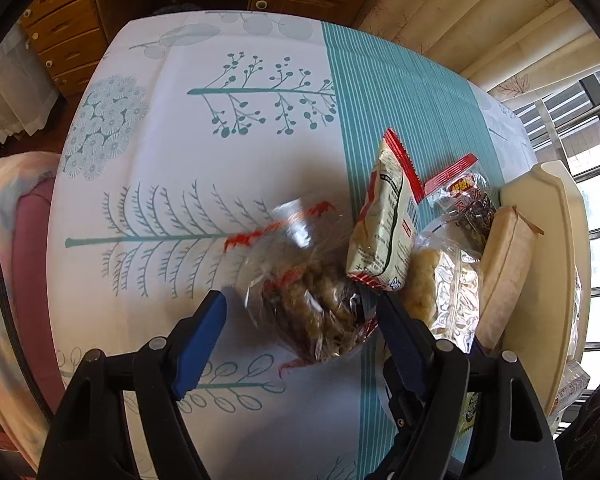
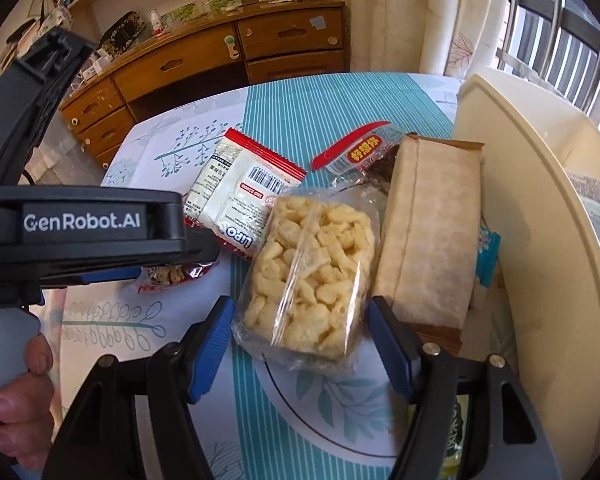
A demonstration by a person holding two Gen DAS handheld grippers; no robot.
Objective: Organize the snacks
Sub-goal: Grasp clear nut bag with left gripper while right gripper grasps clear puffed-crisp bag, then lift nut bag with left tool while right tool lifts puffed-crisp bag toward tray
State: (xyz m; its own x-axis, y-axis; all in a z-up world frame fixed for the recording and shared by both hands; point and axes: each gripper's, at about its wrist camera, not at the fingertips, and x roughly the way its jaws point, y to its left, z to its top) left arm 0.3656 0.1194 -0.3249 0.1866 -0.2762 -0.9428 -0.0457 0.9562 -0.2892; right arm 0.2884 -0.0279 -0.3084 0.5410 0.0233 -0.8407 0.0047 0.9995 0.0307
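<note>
My left fingers [image 1: 300, 312] stand wide apart, pointing steeply down at the bench [image 1: 180, 160] with its white-and-teal leaf cloth. Between them lies a clear bag of brown snacks [image 1: 316, 312] with red printing; it is blurred. The right pad seems to be against the bag's edge, the left pad is clear of it, so I have no grip on it. Just to the right of that bag, a white and red biscuit packet [image 1: 384, 220] leans up with its sawtooth end high. Beside it lies the puffed rice cake [image 1: 424, 292] in its clear wrapper, then a red-topped packet of dark snack [image 1: 468, 196], then a tan paper-wrapped block [image 1: 504, 272] leaning on the cream tray [image 1: 560, 260] at the bench's right edge.

From my right wrist, my left hand's gripper [image 2: 80, 220] crosses the left side, a thumb [image 2: 24, 396] on its handle. My right fingers [image 2: 302, 344] are also wide, straddling the near end of the puffed rice cake [image 2: 312, 272]; both pads look just beside the wrapper, and I cannot tell whether they touch it. The biscuit packet [image 2: 240, 188] lies behind it to the left, the tan block [image 2: 432, 236] right alongside, against the cream tray [image 2: 540, 240].
</note>
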